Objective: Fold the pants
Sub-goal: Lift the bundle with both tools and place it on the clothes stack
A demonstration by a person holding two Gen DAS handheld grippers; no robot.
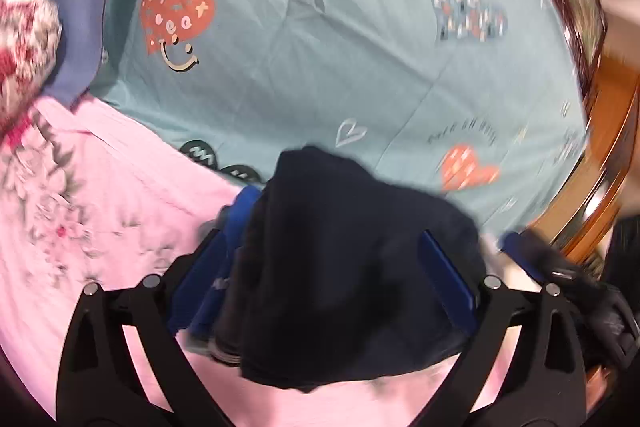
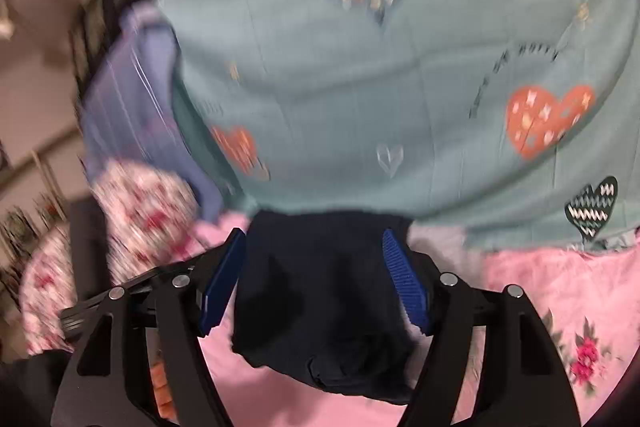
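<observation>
The dark navy pants point(image 1: 344, 267) hang bunched between the blue pads of my left gripper point(image 1: 340, 223), which is shut on the cloth and holds it above the pink sheet. In the right wrist view the pants point(image 2: 320, 299) fill the gap between the blue pads of my right gripper point(image 2: 316, 247), which is shut on them too. The other gripper point(image 1: 568, 275) shows at the right edge of the left wrist view. Both views are blurred by motion.
A teal bedspread with heart prints point(image 1: 320, 47) covers the bed ahead. A pink floral sheet point(image 1: 100, 207) lies below the grippers. A floral pillow point(image 2: 144, 203) and a blue striped cloth point(image 2: 132, 99) lie at the left. A wooden bed frame point(image 1: 608, 155) runs along the right.
</observation>
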